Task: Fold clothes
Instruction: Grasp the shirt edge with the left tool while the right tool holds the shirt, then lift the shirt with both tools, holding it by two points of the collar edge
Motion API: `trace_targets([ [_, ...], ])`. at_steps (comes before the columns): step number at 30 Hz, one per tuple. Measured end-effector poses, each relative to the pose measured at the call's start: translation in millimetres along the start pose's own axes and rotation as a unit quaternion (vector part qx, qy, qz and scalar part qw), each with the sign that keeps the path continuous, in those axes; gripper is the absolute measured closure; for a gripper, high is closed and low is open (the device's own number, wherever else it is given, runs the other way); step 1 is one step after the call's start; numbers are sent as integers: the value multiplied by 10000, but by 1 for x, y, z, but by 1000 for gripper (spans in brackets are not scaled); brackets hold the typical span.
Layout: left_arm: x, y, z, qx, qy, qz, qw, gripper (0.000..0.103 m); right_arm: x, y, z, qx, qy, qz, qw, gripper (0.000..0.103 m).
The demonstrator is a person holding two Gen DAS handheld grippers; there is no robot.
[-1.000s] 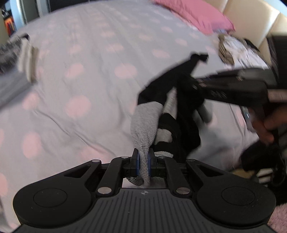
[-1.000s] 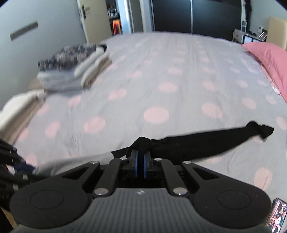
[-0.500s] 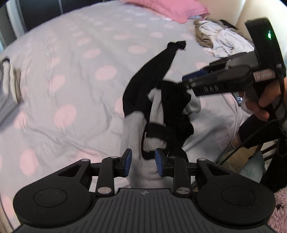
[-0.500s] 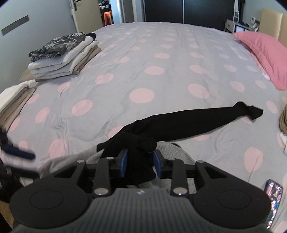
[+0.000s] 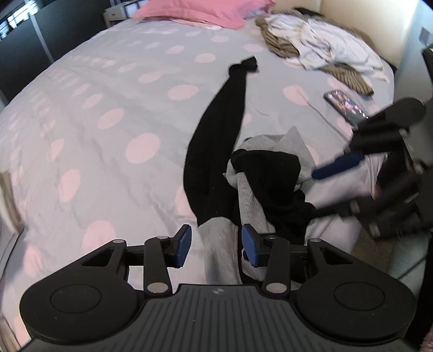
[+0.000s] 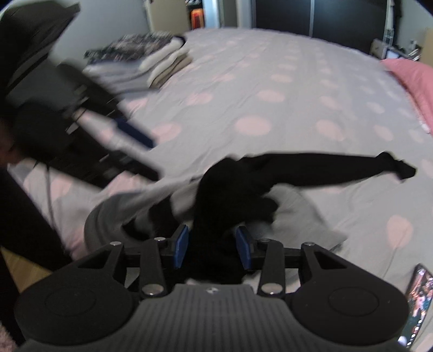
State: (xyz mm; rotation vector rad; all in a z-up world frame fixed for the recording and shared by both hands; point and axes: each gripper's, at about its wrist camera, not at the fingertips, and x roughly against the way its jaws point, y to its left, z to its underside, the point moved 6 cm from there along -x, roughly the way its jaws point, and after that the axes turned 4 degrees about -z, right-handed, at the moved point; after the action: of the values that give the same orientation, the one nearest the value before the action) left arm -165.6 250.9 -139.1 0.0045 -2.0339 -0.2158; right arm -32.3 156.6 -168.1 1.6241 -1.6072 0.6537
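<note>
Left tongs [image 5: 216, 245] opening, pads clear of the grey cloth between them; right tongs [image 6: 212, 245] opening too, black fabric between but not pinched. Letting go after laying down, by the look of it. Black-and-grey garment [image 5: 259, 184] bunched at the near edge of the bed [image 5: 113, 103], one black leg stretched toward the far side. Next: probably regrasping and smoothing that bunch before any fold. Spotted bedcover; folded stack [image 6: 146, 62] at a far corner; pink pillow [image 5: 205, 13], unfolded heap [image 5: 319, 46], phone [image 5: 345, 105] beyond.
</note>
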Motion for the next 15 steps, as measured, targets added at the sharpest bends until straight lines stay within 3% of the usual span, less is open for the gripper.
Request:
trace_targets([
  [6,-35,-5,-4,-199,274,150,9993,64,-33,13,13,15,535,-369,9979,60],
  [9,-51,-2,-2,-17,467,186,9987,65,-52,17,16,-66,767,-580,9953,60],
  [13,-64,3,1,302,661,260,9970,78,-73,23,21,27,1008,-698,9925,61],
  [14,-66,3,2,369,671,305,9966,86,-75,23,20,23,1010,-731,9922,63],
  [15,-66,4,1,406,667,298,9965,89,-75,24,19,14,1006,-768,9920,73],
])
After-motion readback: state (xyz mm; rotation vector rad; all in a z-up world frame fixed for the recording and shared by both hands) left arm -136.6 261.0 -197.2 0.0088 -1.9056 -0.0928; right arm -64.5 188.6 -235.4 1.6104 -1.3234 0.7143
